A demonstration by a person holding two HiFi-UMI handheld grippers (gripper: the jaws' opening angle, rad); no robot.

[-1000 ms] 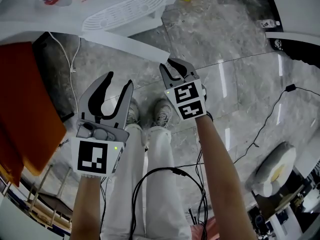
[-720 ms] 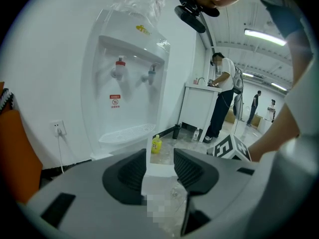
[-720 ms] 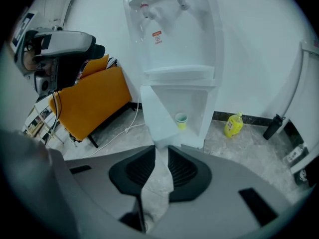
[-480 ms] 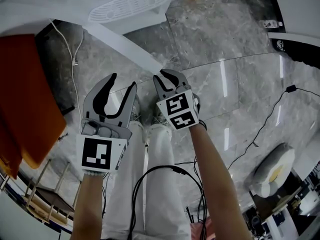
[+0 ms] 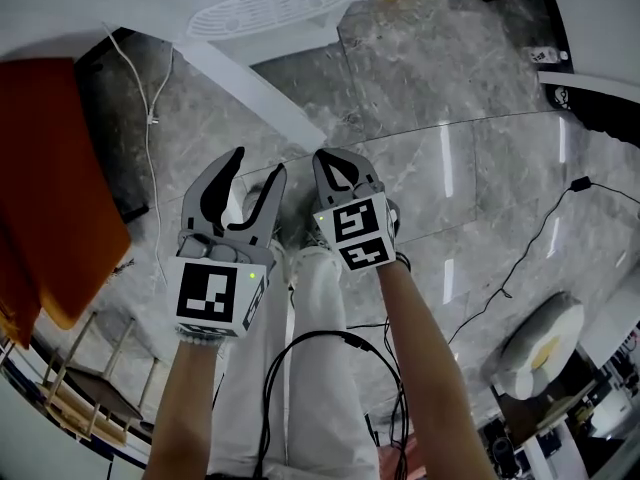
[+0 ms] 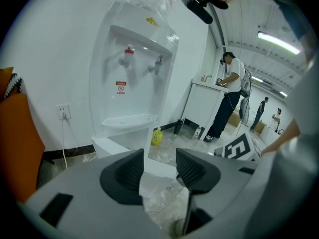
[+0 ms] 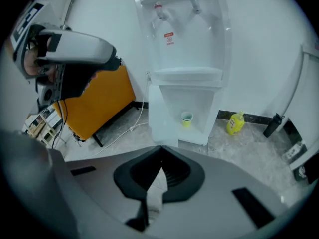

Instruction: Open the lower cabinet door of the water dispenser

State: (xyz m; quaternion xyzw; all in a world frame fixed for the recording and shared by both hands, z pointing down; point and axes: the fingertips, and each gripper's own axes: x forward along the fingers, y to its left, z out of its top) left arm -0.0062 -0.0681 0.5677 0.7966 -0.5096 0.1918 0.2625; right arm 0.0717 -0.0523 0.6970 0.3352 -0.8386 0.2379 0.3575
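Note:
The white water dispenser (image 7: 184, 49) stands against the wall, also in the left gripper view (image 6: 132, 78). Its lower cabinet door (image 7: 158, 117) is swung out to the left, and a small cup (image 7: 187, 117) sits inside. From above, the door shows as a white bar (image 5: 240, 80) below the drip tray (image 5: 275, 3). My left gripper (image 5: 243, 183) is open and empty, well short of the dispenser; its jaws have just been opening. My right gripper (image 5: 338, 163) is close beside it; its jaws have just closed and are shut on nothing.
An orange panel (image 5: 50, 178) leans at the left, with a white cable (image 5: 150, 108) running to a wall socket. A yellow bottle (image 7: 235, 122) stands right of the dispenser. Black cables (image 5: 540, 238) cross the marble floor. A person (image 6: 227, 96) stands at a far counter.
The right gripper has moved left and nearer to the left gripper, and its jaws have closed. The left gripper has shifted a little rightward and its jaws stand wider.

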